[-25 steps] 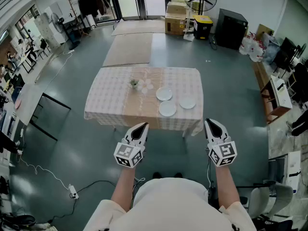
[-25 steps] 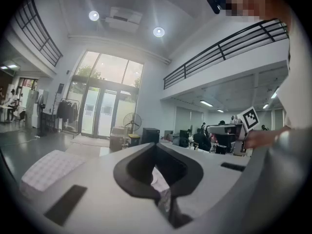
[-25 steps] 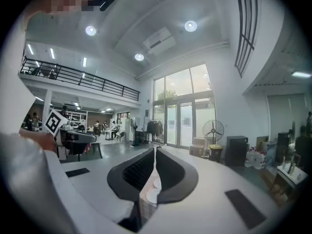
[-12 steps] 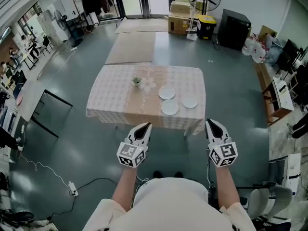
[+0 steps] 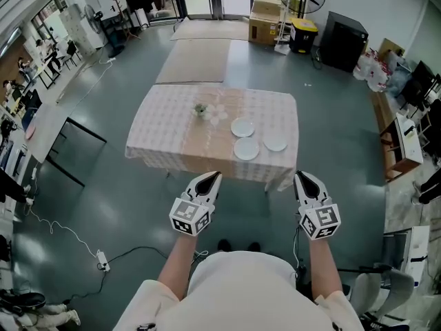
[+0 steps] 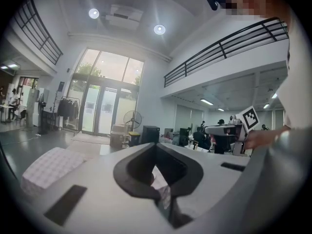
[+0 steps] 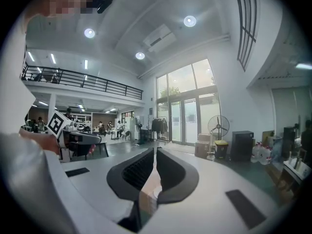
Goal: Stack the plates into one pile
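Far ahead of the left gripper point(image 5: 211, 176) and right gripper point(image 5: 303, 176), both closed empty, plates point(image 5: 247, 149) lie unstacked; approaching, then opening, seems next.

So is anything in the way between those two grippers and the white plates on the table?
Nothing visible. Only bare grey floor lies between the left gripper, the right gripper and the checked-cloth table. The three round white plates lie apart on it; the small green plant stands off to one side.
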Available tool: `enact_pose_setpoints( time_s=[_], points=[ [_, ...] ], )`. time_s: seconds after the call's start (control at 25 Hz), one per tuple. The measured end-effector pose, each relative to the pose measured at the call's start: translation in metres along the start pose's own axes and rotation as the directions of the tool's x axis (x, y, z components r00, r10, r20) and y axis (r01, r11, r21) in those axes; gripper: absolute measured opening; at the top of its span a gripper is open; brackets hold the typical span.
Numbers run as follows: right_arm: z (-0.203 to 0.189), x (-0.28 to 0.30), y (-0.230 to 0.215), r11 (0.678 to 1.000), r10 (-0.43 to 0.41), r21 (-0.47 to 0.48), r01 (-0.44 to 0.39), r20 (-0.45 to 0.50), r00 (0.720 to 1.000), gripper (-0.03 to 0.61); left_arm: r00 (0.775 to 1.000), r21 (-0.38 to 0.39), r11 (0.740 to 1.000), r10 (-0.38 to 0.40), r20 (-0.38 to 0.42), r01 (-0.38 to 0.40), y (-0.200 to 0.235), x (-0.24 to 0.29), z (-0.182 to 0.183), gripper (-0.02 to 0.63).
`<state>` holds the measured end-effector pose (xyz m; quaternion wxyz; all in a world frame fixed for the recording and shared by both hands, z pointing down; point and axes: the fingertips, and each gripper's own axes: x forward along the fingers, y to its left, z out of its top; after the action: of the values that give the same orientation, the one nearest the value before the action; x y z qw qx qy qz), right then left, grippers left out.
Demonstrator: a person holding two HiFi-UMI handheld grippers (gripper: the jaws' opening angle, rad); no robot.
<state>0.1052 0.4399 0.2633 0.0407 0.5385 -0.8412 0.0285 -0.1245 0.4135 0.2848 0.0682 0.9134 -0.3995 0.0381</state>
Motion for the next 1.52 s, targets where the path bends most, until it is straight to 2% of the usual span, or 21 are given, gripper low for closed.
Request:
enact_pose_setpoints(
  time_s=[0.28, 0.4, 0.88, 1.16, 1.52],
  points=[
    [-0.002, 0.006, -0.011, 1.0, 0.013, 0.002, -0.013, -0.001, 1.0, 0.074, 1.0, -0.013, 1.0, 0.004, 0.015, -0.004, -0.004, 0.01, 0.0, 0.009],
    [-0.005, 0.007, -0.017, 1.0, 0.017, 0.007, -0.017, -0.001, 1.0, 0.077, 1.0, -0.026, 1.0, 0.006, 0.016, -0.006, -0.004, 0.014, -0.001, 0.06],
    [-0.016, 0.003, -0.06, 0.999, 0.037, 0.032, -0.037, -0.017, 0.999, 0.087, 0.999, -0.039, 0.998, 0.049, -0.009, -0.05, -0.021, 0.04, -0.011, 0.06],
    [-0.034, 0.007, -0.078, 0.995, 0.085, 0.049, -0.083, -0.037, 0.996, 0.086, 0.996, -0.049, 0.995, 0.085, -0.014, -0.086, -0.029, 0.054, -0.024, 0.06],
    [-0.038, 0.023, -0.096, 0.993, 0.11, 0.058, -0.107, -0.053, 0.993, 0.086, 0.996, -0.054, 0.995, 0.079, -0.035, -0.081, -0.031, 0.079, -0.028, 0.06]
  ],
)
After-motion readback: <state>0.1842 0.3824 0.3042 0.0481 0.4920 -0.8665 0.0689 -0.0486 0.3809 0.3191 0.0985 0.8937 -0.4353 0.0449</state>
